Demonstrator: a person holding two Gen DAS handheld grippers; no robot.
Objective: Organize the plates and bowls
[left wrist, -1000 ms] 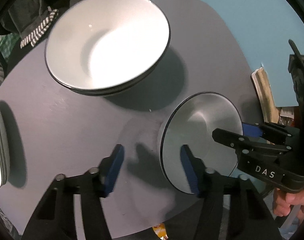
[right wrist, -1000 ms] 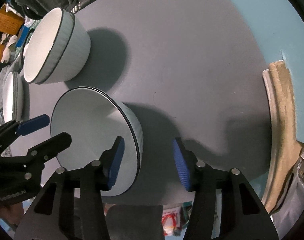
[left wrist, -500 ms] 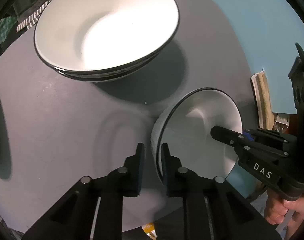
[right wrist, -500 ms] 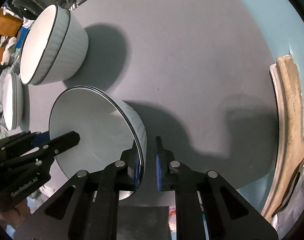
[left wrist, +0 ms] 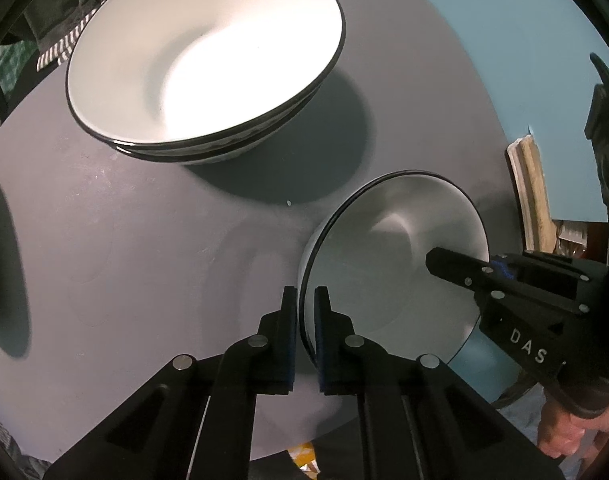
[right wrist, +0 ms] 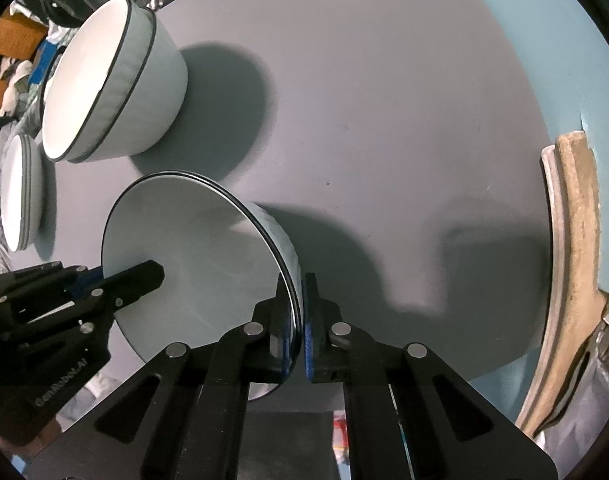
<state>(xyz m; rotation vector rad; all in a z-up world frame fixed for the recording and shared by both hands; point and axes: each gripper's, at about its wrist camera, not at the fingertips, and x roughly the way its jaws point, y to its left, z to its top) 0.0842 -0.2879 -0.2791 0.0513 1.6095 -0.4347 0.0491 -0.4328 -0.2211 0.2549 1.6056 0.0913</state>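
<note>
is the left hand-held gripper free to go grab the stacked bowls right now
Probably not: the left hand-held gripper is shut on the rim of the single bowl, so it must release before reaching the stacked bowls.

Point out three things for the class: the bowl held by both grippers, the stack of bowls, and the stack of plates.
held bowl (left wrist: 388,264), left wrist view, on its inner wall.
stack of bowls (right wrist: 152,92), right wrist view, on the outer side wall.
stack of plates (right wrist: 18,196), right wrist view, on the top plate's face.
</note>
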